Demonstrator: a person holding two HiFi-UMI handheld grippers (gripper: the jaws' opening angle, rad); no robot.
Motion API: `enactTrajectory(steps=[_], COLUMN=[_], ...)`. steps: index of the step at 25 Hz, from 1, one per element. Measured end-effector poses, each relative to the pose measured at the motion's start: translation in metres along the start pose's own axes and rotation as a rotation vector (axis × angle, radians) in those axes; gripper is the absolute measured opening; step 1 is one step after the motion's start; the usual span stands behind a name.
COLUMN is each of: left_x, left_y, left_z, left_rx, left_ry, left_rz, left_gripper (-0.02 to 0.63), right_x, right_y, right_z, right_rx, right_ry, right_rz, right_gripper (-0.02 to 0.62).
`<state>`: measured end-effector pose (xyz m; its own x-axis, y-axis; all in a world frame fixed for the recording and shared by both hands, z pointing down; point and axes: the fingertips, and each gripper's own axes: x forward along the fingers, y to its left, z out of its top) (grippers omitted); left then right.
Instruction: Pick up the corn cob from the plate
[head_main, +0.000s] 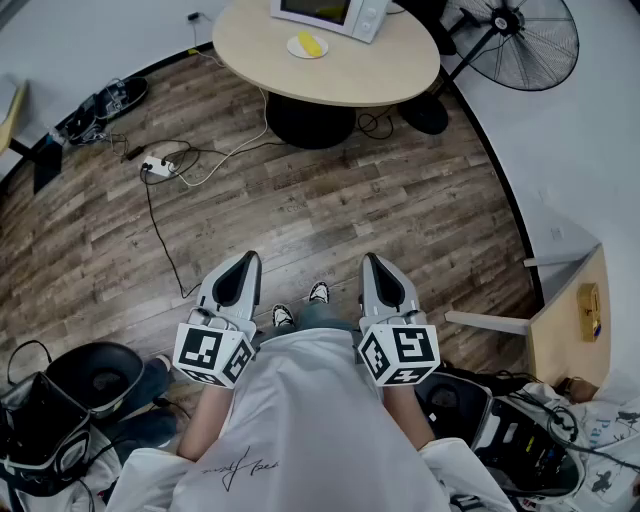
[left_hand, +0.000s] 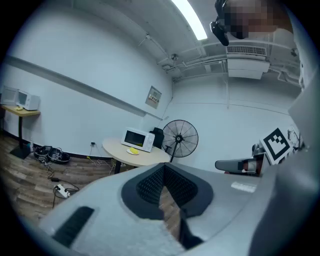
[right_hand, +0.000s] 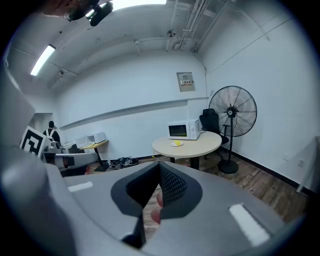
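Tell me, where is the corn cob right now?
In the head view the corn cob lies top centre, on a white plate on the round table, by the microwave.

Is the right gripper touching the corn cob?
Apart. The head view shows the corn cob on its plate on the round table, with a stretch of wooden floor between it and the right gripper.
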<state>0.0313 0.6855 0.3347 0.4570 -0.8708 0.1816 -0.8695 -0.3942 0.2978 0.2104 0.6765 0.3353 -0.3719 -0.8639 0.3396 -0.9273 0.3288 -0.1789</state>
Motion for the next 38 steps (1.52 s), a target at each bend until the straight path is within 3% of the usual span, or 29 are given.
enactTrajectory(steps=[7, 12, 16, 26, 38], left_x=[-0.006, 0.005, 0.024, 0.123, 0.245], left_y=[0.023, 0.034, 0.043, 0.080, 0.120], left_z=[0.003, 0.002, 0.003, 0.037, 0.075], left_rx=[0.021, 0.024, 0.036, 0.069, 0.024], left_ry=[0.000, 0.002, 0.009, 0.015, 0.057], left_rz=[0.046, 0.059, 0.052, 0.082, 0.086], left_gripper=[-0.001, -0.002, -0.002, -0.002, -0.002], right_x=[-0.002, 0.012, 0.032, 0.134, 0.259], right_y=[-0.002, -0.008, -0.014, -0.058, -0.093], right_z=[0.003, 0.008, 0.013, 0.057, 0.102], right_rx=[0.005, 0.108, 0.108, 0.124, 0.117], right_ry=[-0.016, -0.041, -0.047, -0.049, 0.037], right_rz=[-0.019, 0.002, 0.001, 0.034, 0.138], right_gripper=[0.012, 0.012, 0.014, 0.014, 0.014])
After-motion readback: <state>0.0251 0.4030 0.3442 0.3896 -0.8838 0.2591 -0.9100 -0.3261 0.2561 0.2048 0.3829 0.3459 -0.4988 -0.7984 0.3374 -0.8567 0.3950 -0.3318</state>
